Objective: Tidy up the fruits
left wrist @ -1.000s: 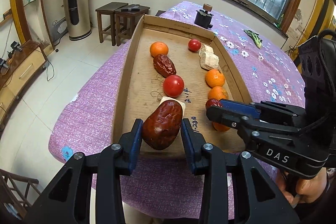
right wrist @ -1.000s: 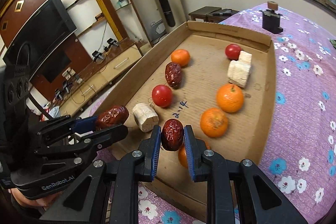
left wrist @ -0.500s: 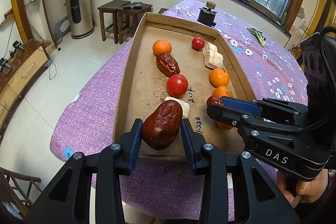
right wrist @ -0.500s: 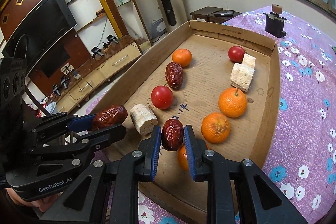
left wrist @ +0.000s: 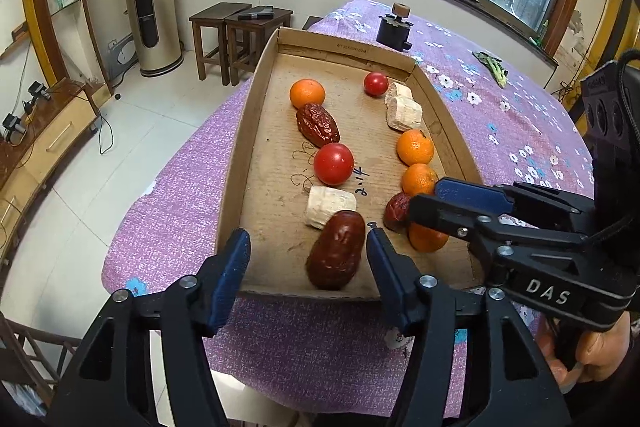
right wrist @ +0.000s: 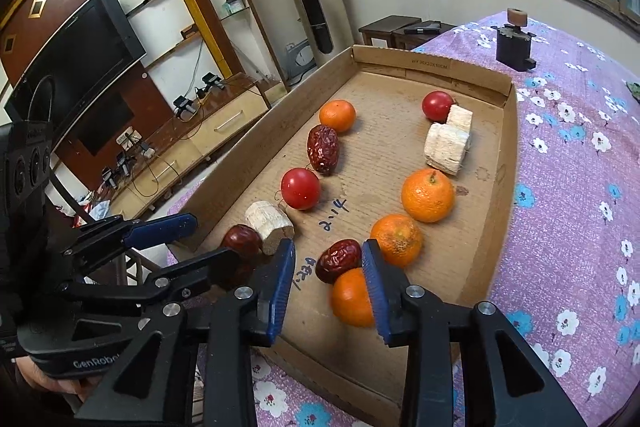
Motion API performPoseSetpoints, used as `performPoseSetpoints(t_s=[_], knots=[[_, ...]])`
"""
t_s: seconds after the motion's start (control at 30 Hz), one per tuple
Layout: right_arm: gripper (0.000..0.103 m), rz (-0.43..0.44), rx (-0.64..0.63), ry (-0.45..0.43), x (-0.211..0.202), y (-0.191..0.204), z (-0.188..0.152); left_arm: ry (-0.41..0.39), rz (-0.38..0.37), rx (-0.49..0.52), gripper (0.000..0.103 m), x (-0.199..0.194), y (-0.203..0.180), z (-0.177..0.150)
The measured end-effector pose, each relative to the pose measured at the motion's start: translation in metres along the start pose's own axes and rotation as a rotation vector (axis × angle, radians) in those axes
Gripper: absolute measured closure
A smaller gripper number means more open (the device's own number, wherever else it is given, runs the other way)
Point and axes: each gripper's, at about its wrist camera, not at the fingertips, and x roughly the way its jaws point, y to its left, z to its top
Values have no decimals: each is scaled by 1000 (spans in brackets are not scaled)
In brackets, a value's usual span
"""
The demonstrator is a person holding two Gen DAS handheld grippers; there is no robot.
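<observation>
Left wrist view: the left gripper is spread wide, its blue pads either side of a wrinkled dark-red dried date that lies on the floor of the shallow brown cardboard tray, near its front wall; whether a pad touches it, can't tell. The right gripper is spread too, around a smaller wrinkled red date that leans on a round orange tangerine.

Handling (my read): dates are light, leathery, a bit squashy & tacky, so unlikely to slip; pinch across the short middle w/ gentle force. Tangerines are round and may roll if nudged.

Tray also holds two glossy red tomatoes, four tangerines in all, a third date, and pale fibrous stem chunks. It sits on a table w/ a purple floral cloth.
</observation>
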Motion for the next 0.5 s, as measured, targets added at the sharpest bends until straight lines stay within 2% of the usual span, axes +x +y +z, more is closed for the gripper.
performPoseSetpoints(t_s=[0.23,0.3,0.37,0.5], knots=[[54,39,-5,-18,-18,-13,-3,-22,30,75,44,-12,-14,-1],[50,61,-13,-22,-25,-21,-2,-27,35,90,41,-14,-19,-2],[43,79,-23,-23,-32,-29,0,-36,39,102,30,-17,-23,-3],[28,118,-59,-13,-44,-39,1,-49,46,123,28,-22,-32,-5]])
